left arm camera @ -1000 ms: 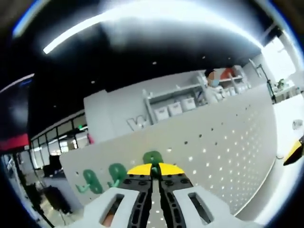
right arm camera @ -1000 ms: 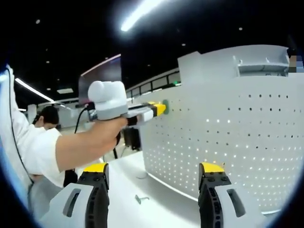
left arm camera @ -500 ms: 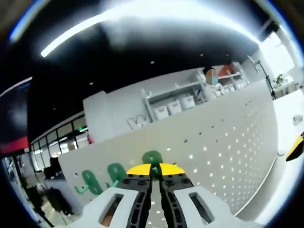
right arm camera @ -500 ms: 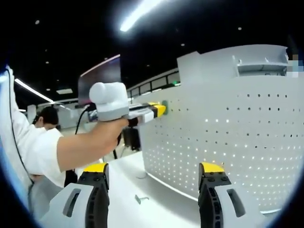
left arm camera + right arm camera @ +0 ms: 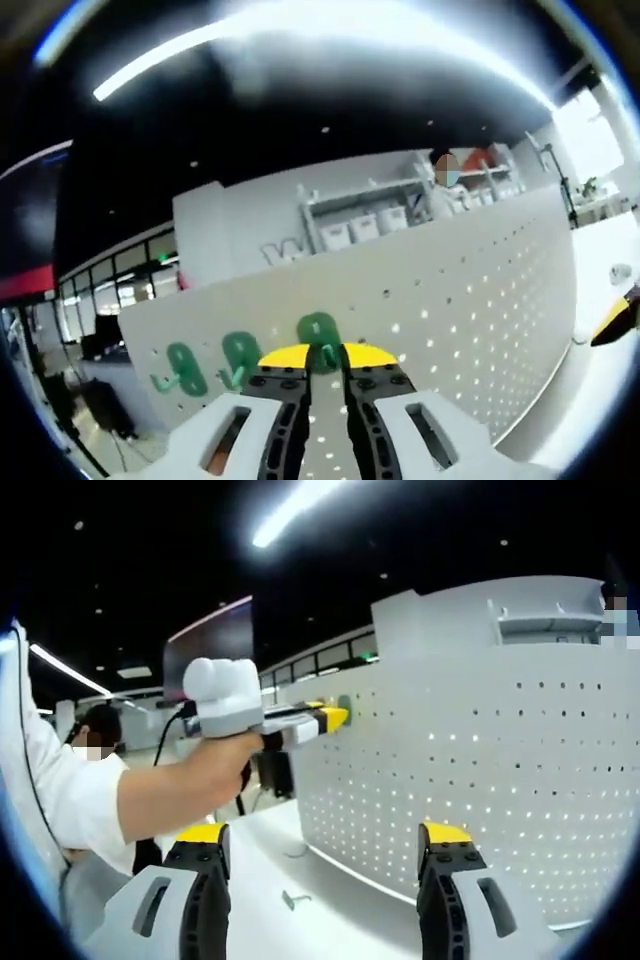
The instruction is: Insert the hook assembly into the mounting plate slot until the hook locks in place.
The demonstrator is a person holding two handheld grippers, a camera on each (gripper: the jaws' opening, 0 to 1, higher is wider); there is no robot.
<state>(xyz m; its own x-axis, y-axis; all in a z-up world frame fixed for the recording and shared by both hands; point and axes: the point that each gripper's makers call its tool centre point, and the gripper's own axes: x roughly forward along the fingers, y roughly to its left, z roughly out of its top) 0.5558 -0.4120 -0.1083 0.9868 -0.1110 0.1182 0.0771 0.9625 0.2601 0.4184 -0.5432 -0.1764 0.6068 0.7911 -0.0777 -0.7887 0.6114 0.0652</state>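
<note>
A white pegboard mounting plate point(image 5: 480, 300) stands upright ahead of me. A green hook point(image 5: 318, 328) sits against it at the tips of my left gripper point(image 5: 326, 358), whose jaws stand slightly apart around the hook's lower part. In the right gripper view the same left gripper point(image 5: 328, 718), held by a person's hand, points at the green hook point(image 5: 344, 702) near the pegboard's point(image 5: 500, 780) left edge. My right gripper point(image 5: 322, 835) is wide open, holds nothing, and hangs low in front of the board.
Two more green hooks point(image 5: 185, 367) point(image 5: 240, 352) hang on the board to the left. A small metal part point(image 5: 290, 898) lies on the white table point(image 5: 260, 865) below. A yellow tip of the right gripper point(image 5: 612, 322) shows at the right edge. Shelves with bins point(image 5: 370, 225) stand behind.
My left jaws have parted a little around the green hook, and in the right gripper view that gripper has eased slightly back from the board. The right gripper has stayed put.
</note>
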